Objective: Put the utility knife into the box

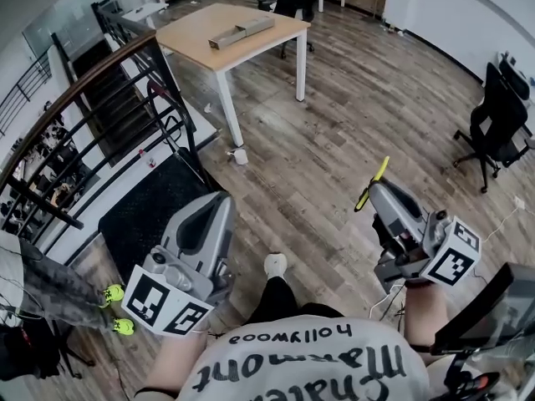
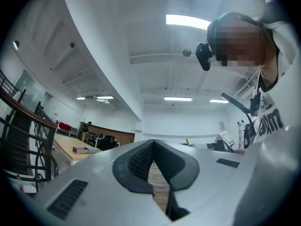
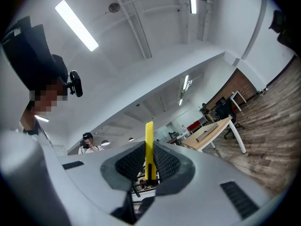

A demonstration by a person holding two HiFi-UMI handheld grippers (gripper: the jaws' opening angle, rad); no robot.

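The yellow utility knife (image 3: 149,131) stands upright, pinched between the closed jaws of the right gripper (image 3: 148,150), its end poking out past the tips (image 1: 372,185). The left gripper (image 2: 153,143) has its jaws drawn together at the tips with nothing between them. The long flat box (image 1: 241,32) lies on a light wooden table (image 1: 201,48) well apart from both grippers, across the plank floor (image 1: 334,132)
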